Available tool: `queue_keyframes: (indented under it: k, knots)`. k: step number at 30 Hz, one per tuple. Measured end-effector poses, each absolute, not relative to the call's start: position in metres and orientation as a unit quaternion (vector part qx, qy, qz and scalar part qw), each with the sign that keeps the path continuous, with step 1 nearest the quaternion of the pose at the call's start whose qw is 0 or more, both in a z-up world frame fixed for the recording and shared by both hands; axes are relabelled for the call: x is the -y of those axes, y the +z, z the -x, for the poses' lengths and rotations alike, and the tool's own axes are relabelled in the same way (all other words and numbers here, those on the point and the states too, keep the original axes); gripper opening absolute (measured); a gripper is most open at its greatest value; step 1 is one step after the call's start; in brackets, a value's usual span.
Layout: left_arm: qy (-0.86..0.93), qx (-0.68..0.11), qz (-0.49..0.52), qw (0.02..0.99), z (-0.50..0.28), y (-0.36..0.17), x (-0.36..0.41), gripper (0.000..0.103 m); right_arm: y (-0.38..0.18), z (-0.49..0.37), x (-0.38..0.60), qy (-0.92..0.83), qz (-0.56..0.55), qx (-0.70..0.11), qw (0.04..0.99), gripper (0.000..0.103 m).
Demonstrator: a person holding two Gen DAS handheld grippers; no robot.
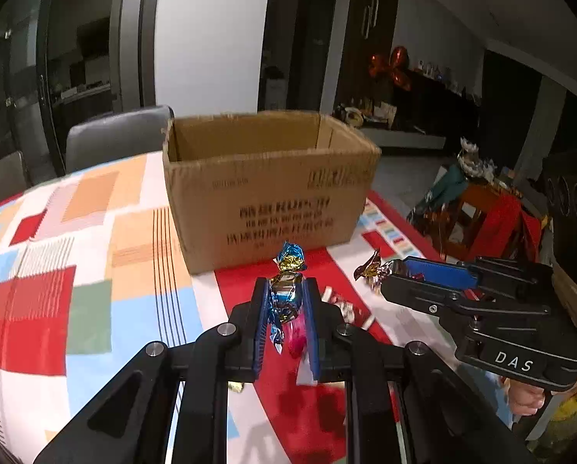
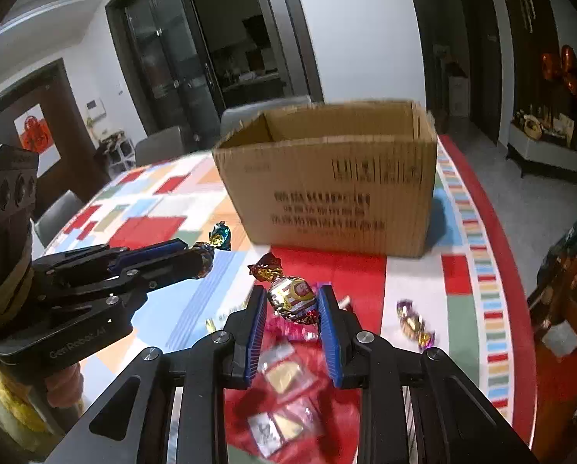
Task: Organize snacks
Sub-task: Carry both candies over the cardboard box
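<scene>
Both tilted downward above the patchwork tablecloth (image 1: pixel 56 232), facing the open cardboard box (image 1: pixel 265 189), the left gripper (image 1: pixel 286 301) clamps a blue-and-gold foil candy (image 1: pixel 286 290) and the right gripper (image 2: pixel 293 301) a red-and-gold foil candy (image 2: pixel 290 295).

This is a home dining room. A table under a patchwork-print tablecloth (image 1: pixel 56 239) is the landmark. Behind it stand grey upholstered chairs (image 1: pixel 114 135), and past those a dark glass sliding door (image 2: pixel 195 46) gives onto a kitchen counter. To the right of the table, a low sideboard (image 2: pixel 547 150) carries ornaments, with an orange balloon-dog figure (image 1: pixel 394 67) above it against white walls.
</scene>
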State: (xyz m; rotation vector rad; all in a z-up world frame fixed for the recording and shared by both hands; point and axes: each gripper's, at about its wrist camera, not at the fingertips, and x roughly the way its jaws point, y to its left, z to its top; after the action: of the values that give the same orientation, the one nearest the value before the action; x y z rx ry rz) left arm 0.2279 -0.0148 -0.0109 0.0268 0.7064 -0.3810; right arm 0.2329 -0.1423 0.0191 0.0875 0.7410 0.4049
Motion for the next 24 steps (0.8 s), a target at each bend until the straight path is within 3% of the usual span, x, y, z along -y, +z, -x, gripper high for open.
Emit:
queue_keyframes:
  k: [24]
  knots:
    - [-0.173, -0.276, -0.013, 0.945, -0.284, 0.062, 0.013, 0.018, 0.103, -0.296, 0.144, 0.192, -0.035, -0.276, 0.941, 0.028]
